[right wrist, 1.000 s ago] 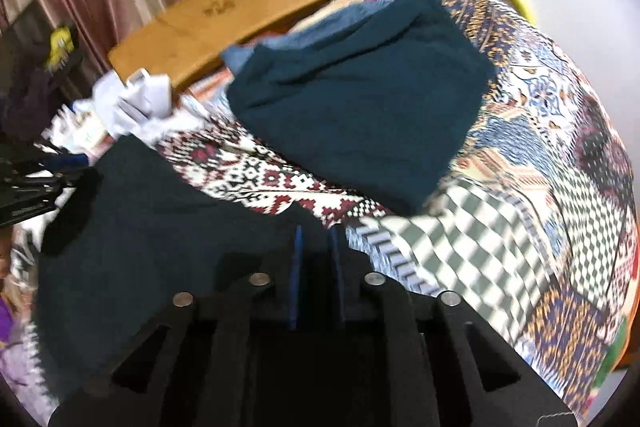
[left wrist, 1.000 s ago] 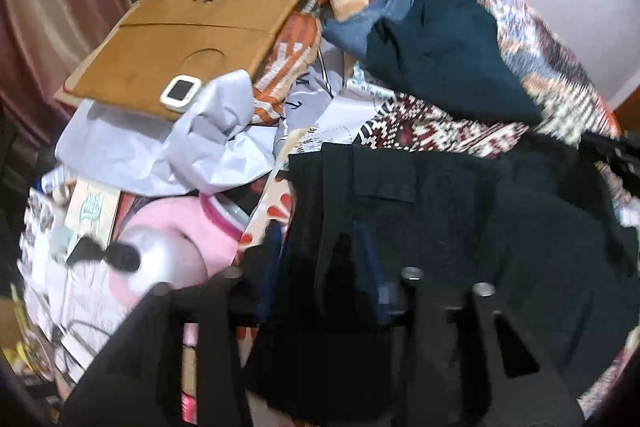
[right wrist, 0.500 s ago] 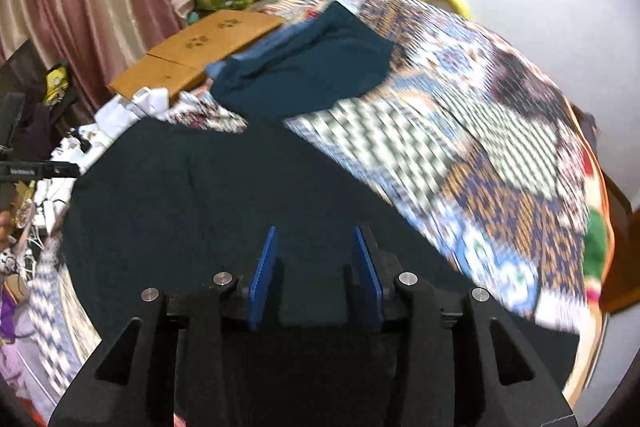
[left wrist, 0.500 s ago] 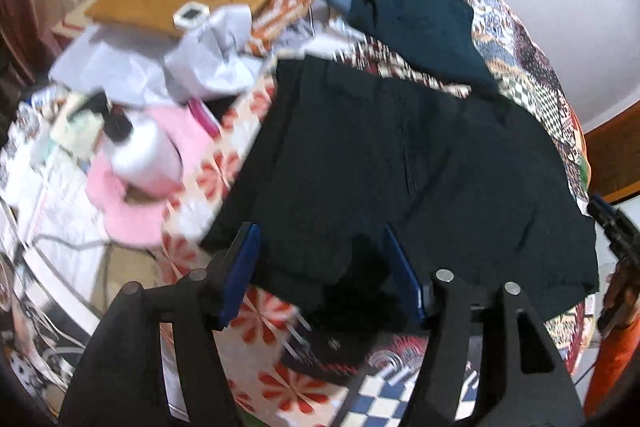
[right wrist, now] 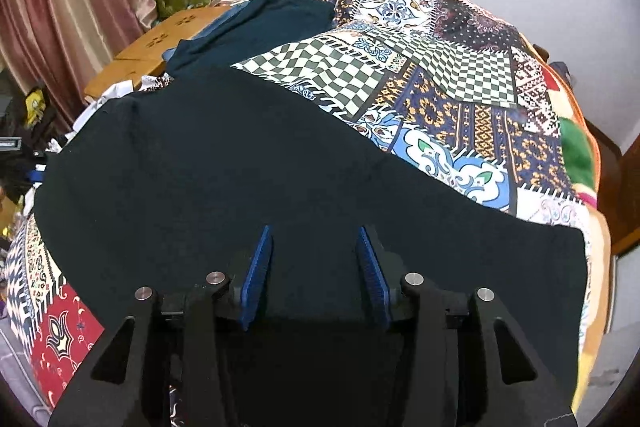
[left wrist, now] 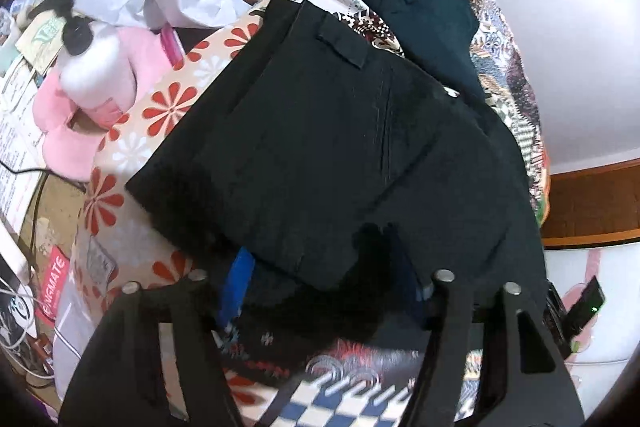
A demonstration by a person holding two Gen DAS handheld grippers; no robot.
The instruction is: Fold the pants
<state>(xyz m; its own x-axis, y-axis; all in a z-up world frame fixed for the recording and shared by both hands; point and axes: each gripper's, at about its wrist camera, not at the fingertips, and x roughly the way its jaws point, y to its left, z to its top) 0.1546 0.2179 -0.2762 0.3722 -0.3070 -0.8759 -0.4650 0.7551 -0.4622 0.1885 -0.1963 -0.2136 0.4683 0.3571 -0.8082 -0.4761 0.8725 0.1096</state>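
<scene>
- A second ago both my tongs were pinched on the black pants (left wrist: pixel 320 147), lifting them above the bed (right wrist: pixel 460 99). Now the pants lie spread across the patchwork bedspread, waistband end toward the cluttered side.
- My right tongs (right wrist: pixel 316 271) stand wide apart, blue pads either side of bare dark cloth, gripping nothing; they were nearly closed on the fabric a second ago.
- My left tongs (left wrist: pixel 324 287) also look open, with one blue pad clear and the other lost in shadow against the cloth. The near edge of the pants lies between the fingers, but I judge it is released.
- In the left view a belt loop (left wrist: pixel 342 47) and a seam show on top, so the waist part lies flat.
- A dark teal garment (right wrist: pixel 256 23) lies beyond, near the pants' far edge.
- I judge the laying-out is done and the first fold comes next: regrip one edge and carry it over.
</scene>
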